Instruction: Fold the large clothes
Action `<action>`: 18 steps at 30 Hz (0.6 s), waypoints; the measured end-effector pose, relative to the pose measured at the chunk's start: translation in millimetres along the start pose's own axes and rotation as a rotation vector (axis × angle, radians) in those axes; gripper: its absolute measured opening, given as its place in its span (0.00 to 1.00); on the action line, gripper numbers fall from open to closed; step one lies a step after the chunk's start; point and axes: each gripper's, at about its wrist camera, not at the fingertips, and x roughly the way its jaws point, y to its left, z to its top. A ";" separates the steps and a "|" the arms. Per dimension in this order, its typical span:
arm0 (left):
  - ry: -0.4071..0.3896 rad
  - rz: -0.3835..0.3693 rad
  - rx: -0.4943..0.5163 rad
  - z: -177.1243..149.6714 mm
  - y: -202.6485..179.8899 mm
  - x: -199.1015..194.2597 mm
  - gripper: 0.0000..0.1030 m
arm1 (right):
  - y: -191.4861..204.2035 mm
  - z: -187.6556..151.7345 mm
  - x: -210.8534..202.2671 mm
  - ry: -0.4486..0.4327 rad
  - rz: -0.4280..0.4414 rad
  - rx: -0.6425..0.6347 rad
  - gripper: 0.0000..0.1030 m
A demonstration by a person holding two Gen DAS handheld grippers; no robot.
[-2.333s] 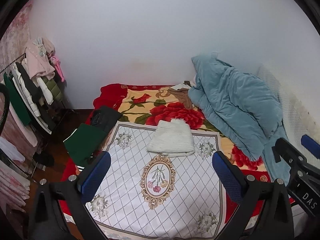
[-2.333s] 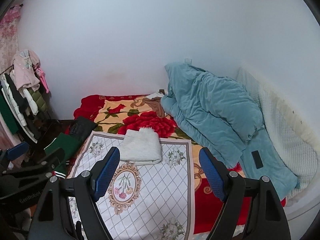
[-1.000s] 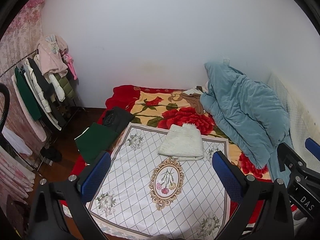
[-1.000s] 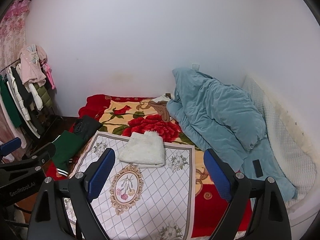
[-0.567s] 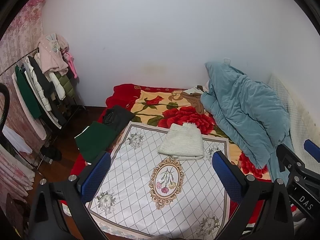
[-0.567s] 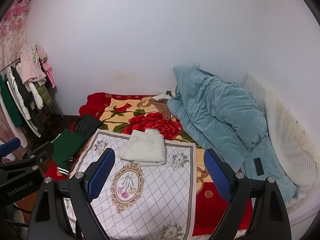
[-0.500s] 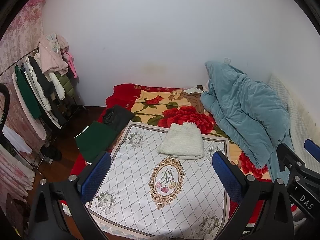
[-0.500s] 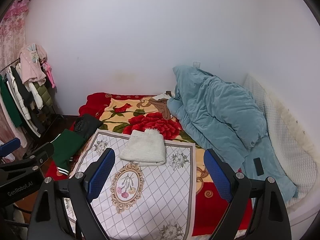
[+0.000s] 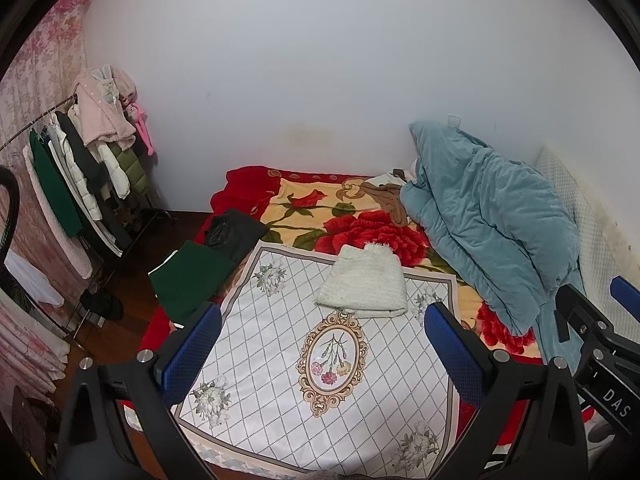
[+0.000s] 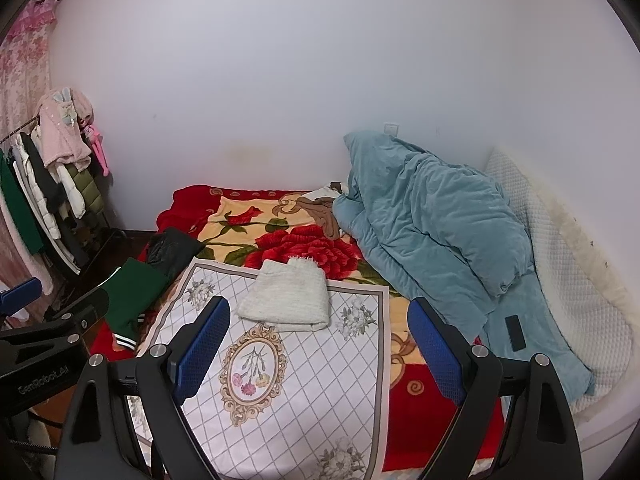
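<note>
In my left wrist view, the folded sweater [image 9: 362, 285] lies at mid-frame on the upper edge of the patterned cloth [image 9: 320, 364], which is spread over the blanket [image 9: 320, 216] on the bed. To its right the quilt [image 9: 488, 220] is heaped against the wall. At the cloth's upper left corner two folded garments [image 9: 192, 276] lie side by side at the bed's edge. The clothes rack [image 9: 68, 172] stands along the left edge. In my right wrist view, a phone [image 10: 515, 332] lies on the quilt's lower right part.
</note>
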 end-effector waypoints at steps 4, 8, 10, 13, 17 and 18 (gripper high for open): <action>-0.001 -0.001 -0.003 0.1 0.3 -0.1 1.00 | 0.0 -0.7 -0.1 0.001 0.000 0.001 0.89; -0.001 -0.001 -0.002 -0.8 0.0 -0.1 1.00 | 0.8 -4.0 -2.5 0.002 -0.006 -0.001 0.89; -0.001 -0.002 -0.001 -0.6 0.2 0.1 1.00 | 1.7 -5.5 -3.4 0.004 -0.004 -0.002 0.89; -0.003 -0.001 -0.001 -1.0 0.6 -0.7 1.00 | 1.9 -7.3 -4.4 0.004 -0.002 -0.005 0.89; -0.005 0.002 -0.002 -3.2 0.2 -1.4 1.00 | 0.5 -6.5 -4.4 0.001 0.000 -0.005 0.89; -0.006 0.003 -0.002 -3.6 0.1 -1.9 1.00 | 0.3 -6.4 -4.1 0.001 0.001 -0.004 0.89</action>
